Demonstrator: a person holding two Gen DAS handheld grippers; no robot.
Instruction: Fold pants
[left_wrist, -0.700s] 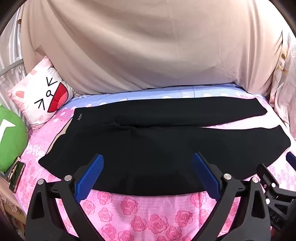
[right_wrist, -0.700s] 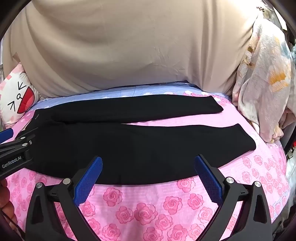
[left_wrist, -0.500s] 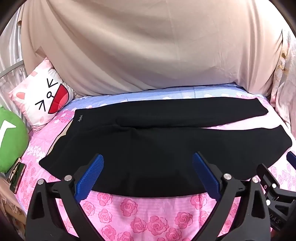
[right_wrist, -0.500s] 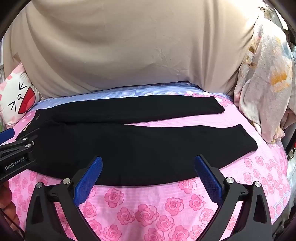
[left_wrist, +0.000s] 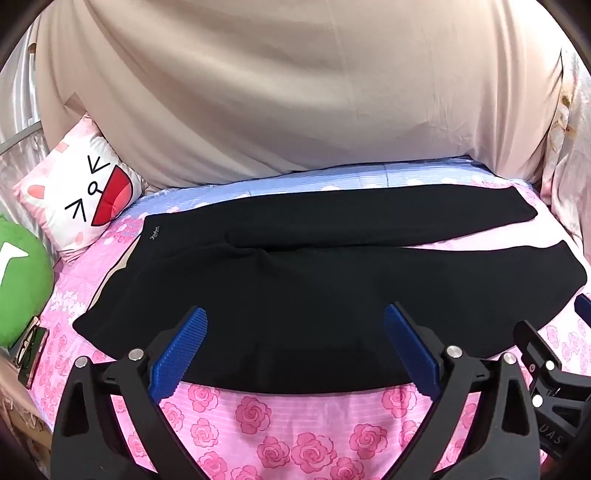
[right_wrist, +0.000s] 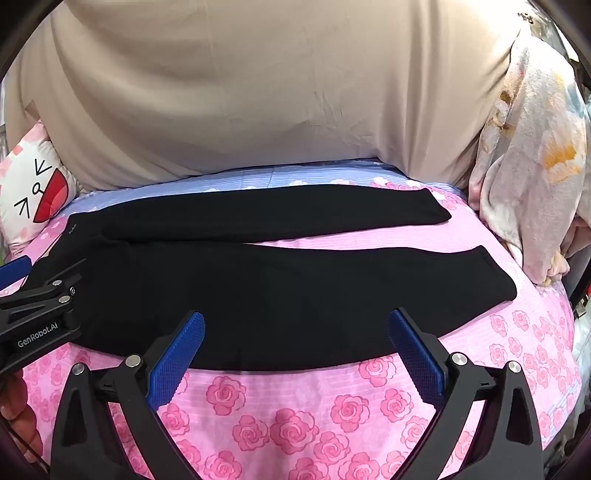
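Note:
Black pants (left_wrist: 314, 288) lie spread flat across a pink rose-print bed cover (left_wrist: 280, 424), waistband at the left, both legs reaching right. The far leg (right_wrist: 280, 214) and near leg (right_wrist: 332, 288) part toward the right. My left gripper (left_wrist: 295, 317) hovers open above the near edge of the pants, blue pads wide apart, nothing between them. My right gripper (right_wrist: 297, 319) is likewise open over the near leg, further right. Each gripper shows at the edge of the other's view.
A cartoon cat pillow (left_wrist: 79, 199) and a green cushion (left_wrist: 20, 280) sit at the left end. A beige sheet (left_wrist: 295, 92) hangs behind the bed. A floral blanket (right_wrist: 532, 155) is piled at the right. A phone-like object (left_wrist: 31, 354) lies by the left edge.
Both views have drifted slightly, with the pants sitting a little lower in the frame. The pants lie as before and both grippers stay open.

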